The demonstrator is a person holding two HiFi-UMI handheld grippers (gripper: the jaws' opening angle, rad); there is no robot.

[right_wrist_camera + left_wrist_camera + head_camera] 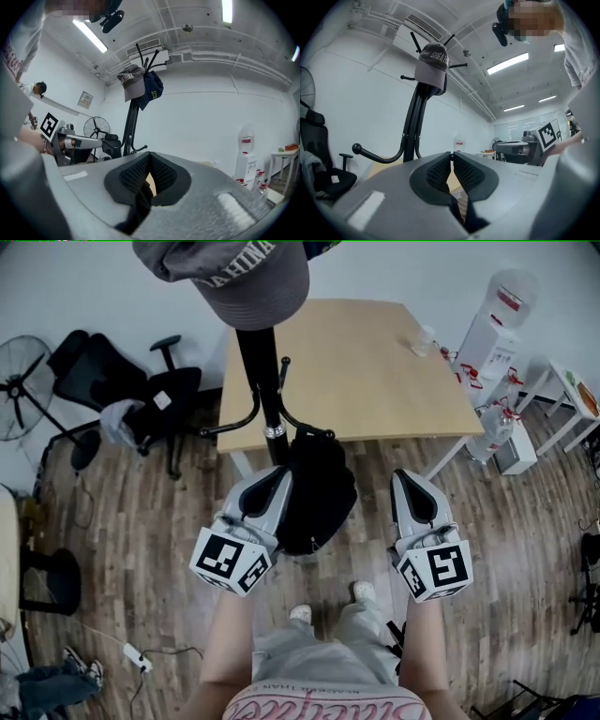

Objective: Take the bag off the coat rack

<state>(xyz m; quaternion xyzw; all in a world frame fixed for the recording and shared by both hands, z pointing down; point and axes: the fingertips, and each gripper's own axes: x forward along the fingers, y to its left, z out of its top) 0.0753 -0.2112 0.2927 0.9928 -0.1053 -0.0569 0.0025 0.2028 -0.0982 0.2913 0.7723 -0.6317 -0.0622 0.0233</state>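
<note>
Bag (317, 498) hangs on the rack (262, 371), not yet gripped. Left gripper (278, 476) and right gripper (406, 476) flank it — jaws together, empty. Remaining — grip, unhook.

2 forearms (230, 634) reach forward side by side, holding the grippers about level. The left gripper (279, 476) and right gripper (405, 476) both have jaws closed together.

Cap (234, 277) is getting cut off by the top edge and is covering the rack (263, 381) top. Left gripper (278, 476) is hiding the left side of the bag (323, 493), and the bag is hiding the rack foot. Fan (14, 382) is running off the left edge. Dispenser (492, 329) label is showing too small to read.
</note>
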